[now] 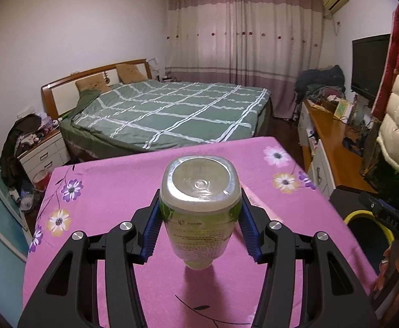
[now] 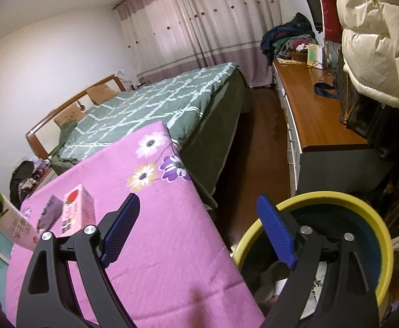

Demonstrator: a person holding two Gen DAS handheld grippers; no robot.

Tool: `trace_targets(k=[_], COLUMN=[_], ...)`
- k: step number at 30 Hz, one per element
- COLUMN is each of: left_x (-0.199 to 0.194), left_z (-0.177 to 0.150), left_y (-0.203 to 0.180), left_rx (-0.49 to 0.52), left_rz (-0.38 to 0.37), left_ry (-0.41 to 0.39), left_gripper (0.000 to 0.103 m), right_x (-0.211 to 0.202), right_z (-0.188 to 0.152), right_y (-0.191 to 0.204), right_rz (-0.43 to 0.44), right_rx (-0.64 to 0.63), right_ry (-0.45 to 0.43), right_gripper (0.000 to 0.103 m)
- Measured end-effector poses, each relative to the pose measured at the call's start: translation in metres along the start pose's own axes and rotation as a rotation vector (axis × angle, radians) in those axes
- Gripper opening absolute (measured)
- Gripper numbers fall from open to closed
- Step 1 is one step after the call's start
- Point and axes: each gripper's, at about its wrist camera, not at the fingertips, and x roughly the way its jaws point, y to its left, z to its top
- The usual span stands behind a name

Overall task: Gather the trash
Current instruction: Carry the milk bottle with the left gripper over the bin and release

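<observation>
My left gripper (image 1: 199,210) is shut on a clear plastic bottle (image 1: 199,191) with a green label, its base toward the camera, held above the pink flowered tablecloth (image 1: 117,191). The bottle also shows at the left edge of the right wrist view (image 2: 10,224). My right gripper (image 2: 198,227) is open and empty, at the table's right edge beside the yellow-rimmed trash bin (image 2: 374,224), which holds some trash. A pink carton (image 2: 76,213) and a small purple packet (image 2: 49,213) lie on the tablecloth (image 2: 158,232). The bin's rim also shows in the left wrist view (image 1: 363,214).
A bed with a green checked cover (image 1: 172,109) stands behind the table. A wooden sideboard (image 2: 317,114) with clutter runs along the right wall, with a cream puffer jacket (image 2: 377,41) hanging over it. Dark wood floor (image 2: 259,150) lies between the bed and the sideboard.
</observation>
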Motion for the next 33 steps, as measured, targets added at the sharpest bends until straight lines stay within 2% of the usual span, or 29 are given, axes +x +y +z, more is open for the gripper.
trace_targets(k=[7, 13, 20, 23, 30, 32, 33], left_x=[-0.043, -0.055, -0.034, -0.019, 0.015, 0.025, 0.030], left_z=[0.020, 0.025, 0.019, 0.011, -0.013, -0.021, -0.025], left_y=[-0.034, -0.095, -0.192, -0.234, -0.309, -0.324, -0.330], left_rx=[0.031, 0.085, 0.153, 0.175, 0.215, 0.223, 0.232], left_rz=[-0.080, -0.228, -0.418, -0.473, -0.546, -0.547, -0.543], left_ry=[-0.053, -0.047, 0.026, 0.062, 0.152, 0.175, 0.189], left_gripper=[0.052, 0.052, 0.052, 0.052, 0.052, 0.052, 0.056], right_x=[-0.057, -0.090, -0.110, -0.116, -0.132, -0.135, -0.136], right_z=[-0.006, -0.021, -0.037, -0.040, -0.040, -0.041, -0.041], right_y=[-0.034, -0.076, -0.111, -0.128, -0.156, -0.163, -0.165], right_rz=[-0.041, -0.124, -0.193, -0.206, -0.250, -0.258, -0.261], right_rx=[-0.067, -0.077, -0.079, -0.047, 0.006, 0.019, 0.023], right_ry=[-0.038, -0.022, -0.006, 0.000, -0.014, -0.014, -0.012], right_gripper=[0.083, 0.083, 0.083, 0.083, 0.083, 0.083, 0.083])
